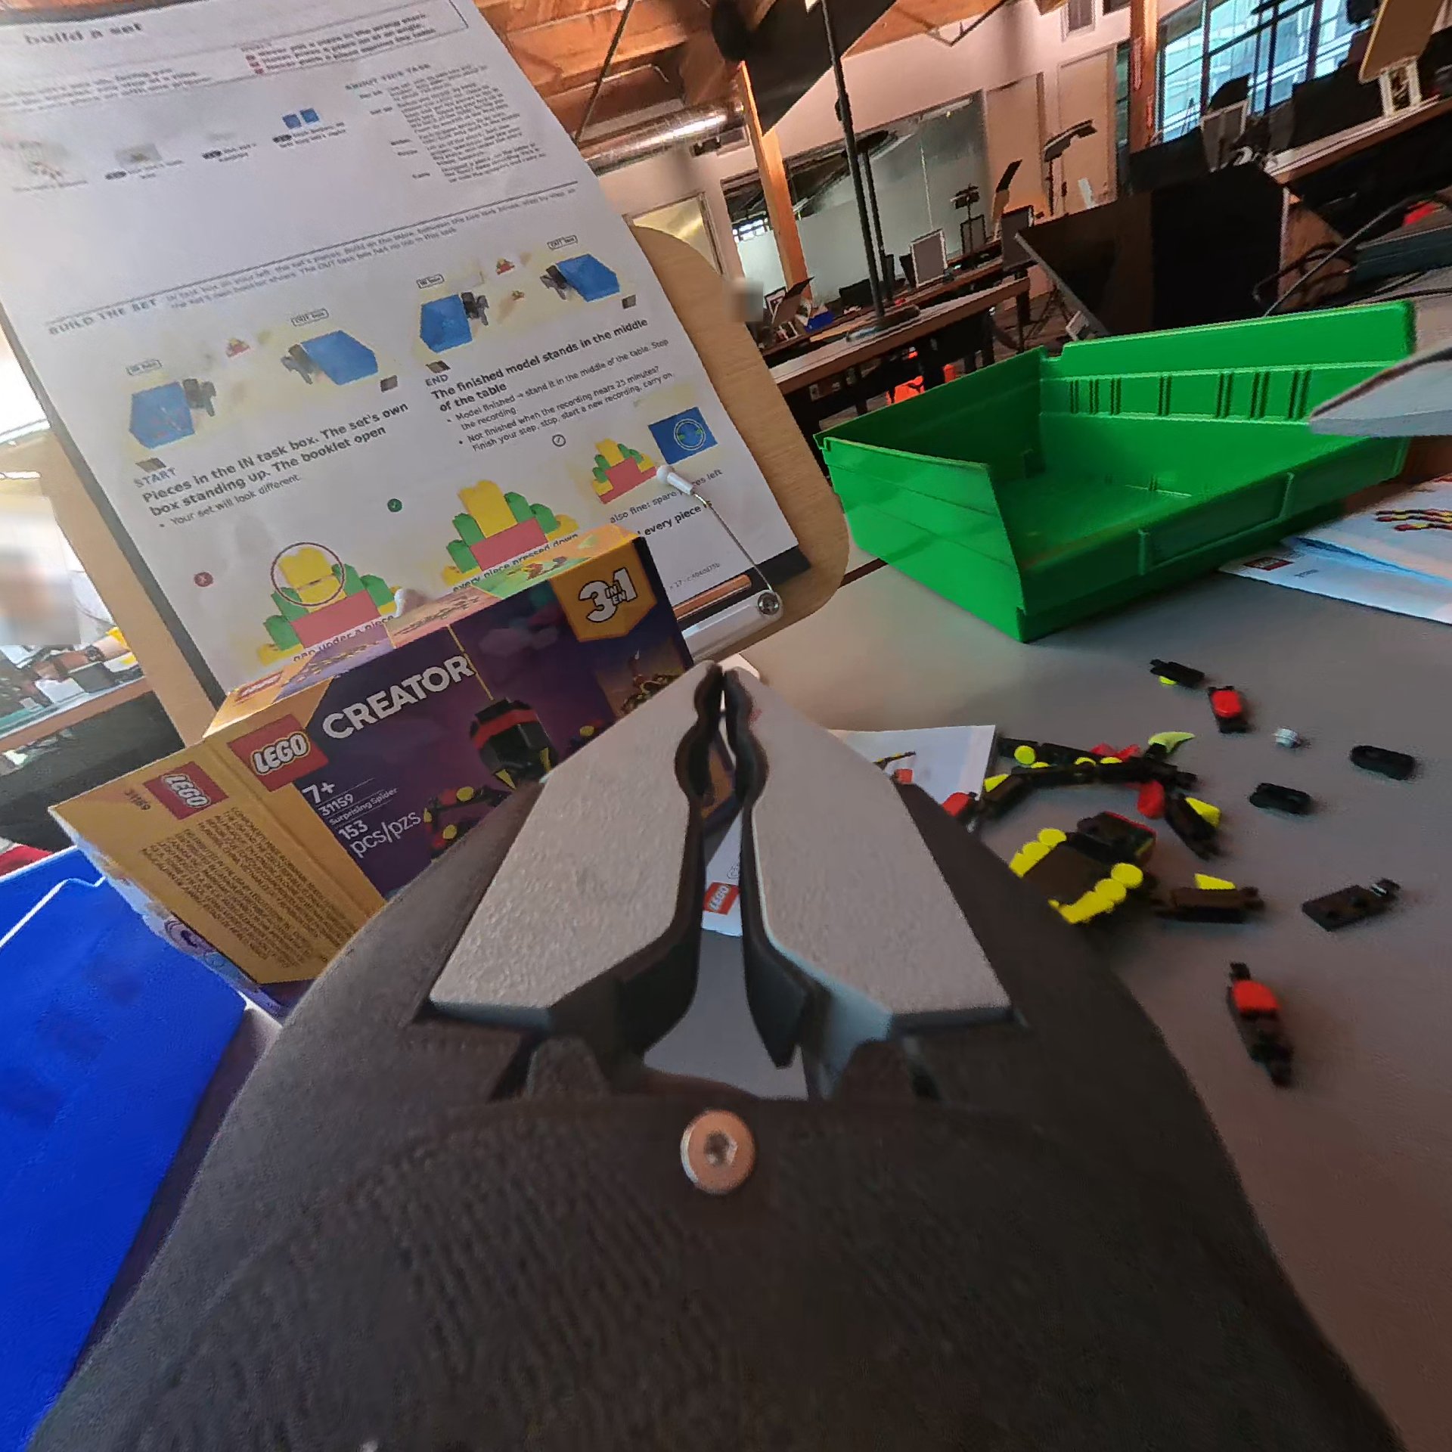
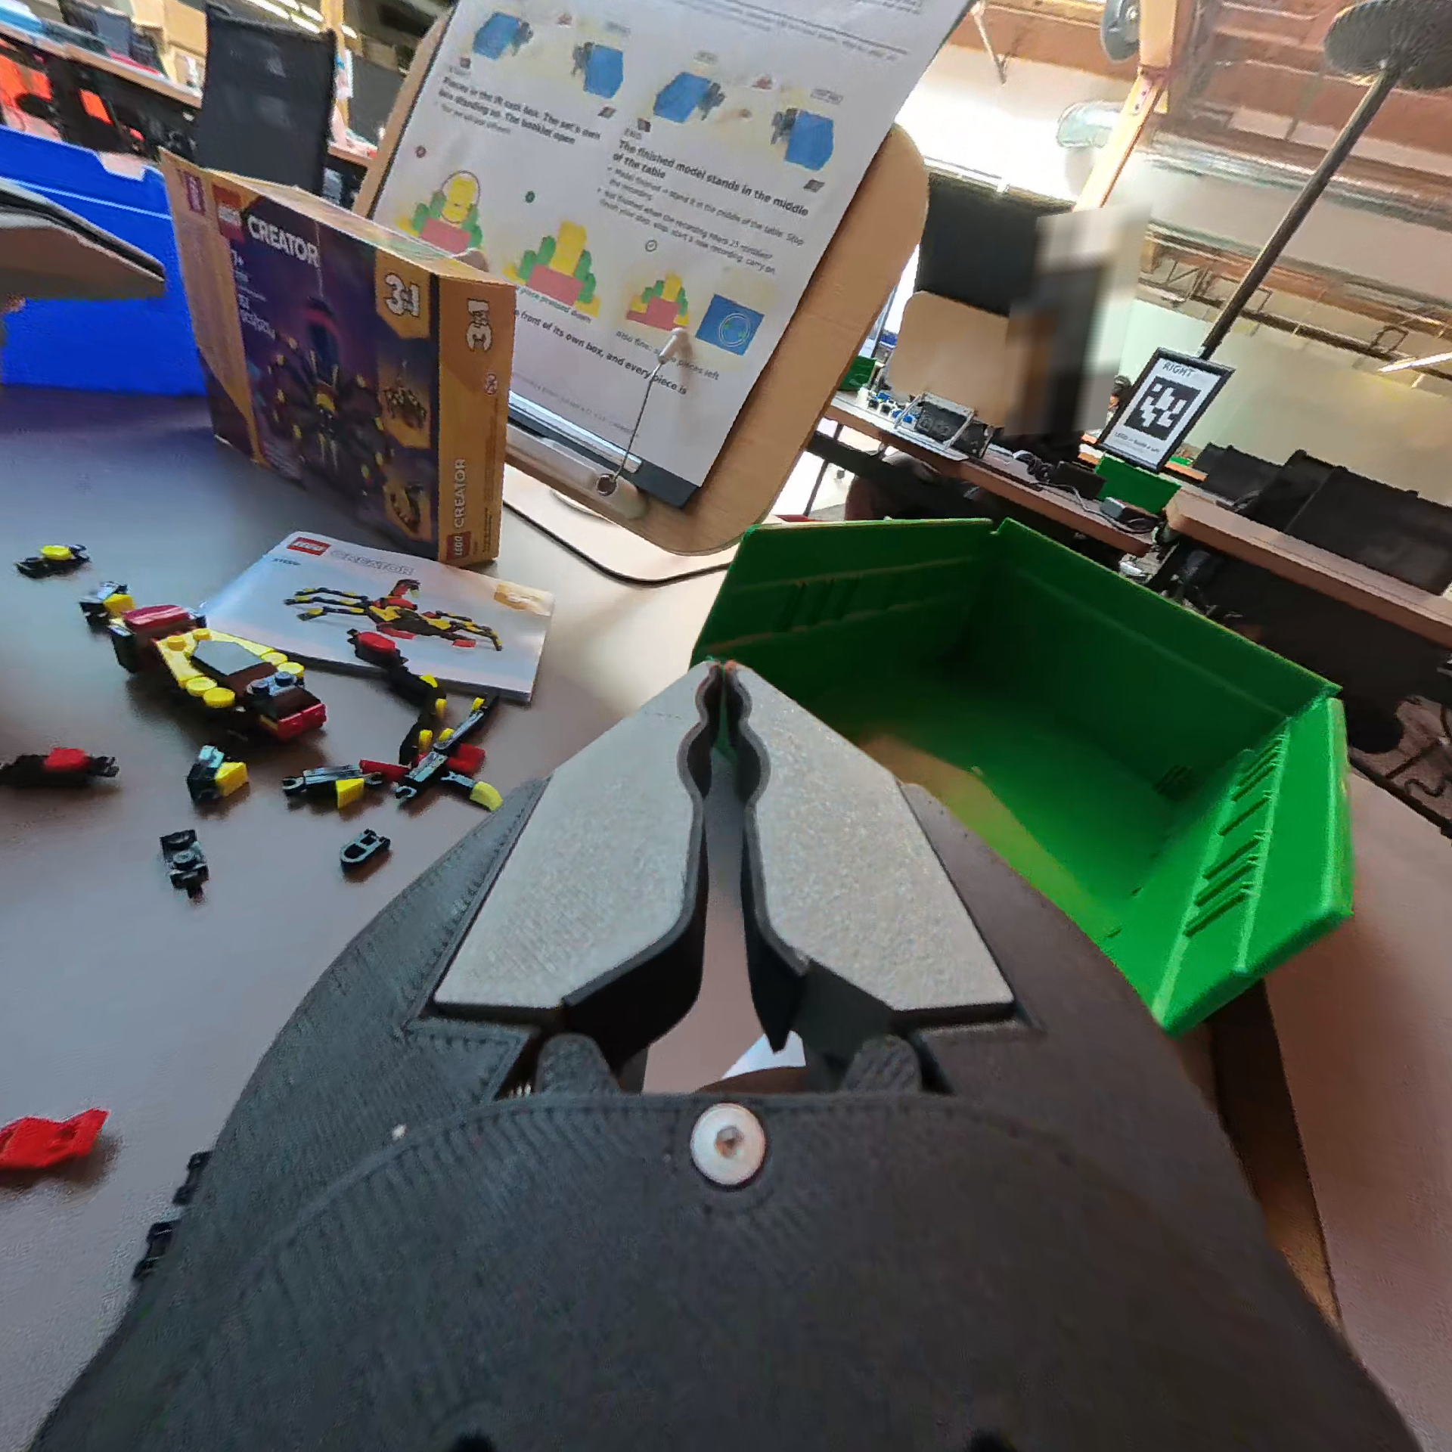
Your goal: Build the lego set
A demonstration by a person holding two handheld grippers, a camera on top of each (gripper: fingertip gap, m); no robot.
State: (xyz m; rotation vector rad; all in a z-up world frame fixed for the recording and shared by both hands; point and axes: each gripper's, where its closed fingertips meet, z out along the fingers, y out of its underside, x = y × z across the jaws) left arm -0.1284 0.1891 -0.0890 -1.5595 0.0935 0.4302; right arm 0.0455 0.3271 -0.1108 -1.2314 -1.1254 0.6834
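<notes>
green bin (image 2: 1100, 707) just beyond right gripper (image 2: 723, 668), both grippers' jaws clenched, bare.

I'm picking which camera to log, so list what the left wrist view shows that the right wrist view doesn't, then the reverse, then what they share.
Left only: the left gripper close up, fingertips together with nothing between them, pointing at the toy set box.

Right only: the right gripper close up, also shut on nothing, at the near corner of the green bin; the booklet cover in full; a black-and-white marker sign.

Both: box, bin, instruction sheet on its wooden stand, blue bin, scattered black, yellow and red pieces.
</notes>
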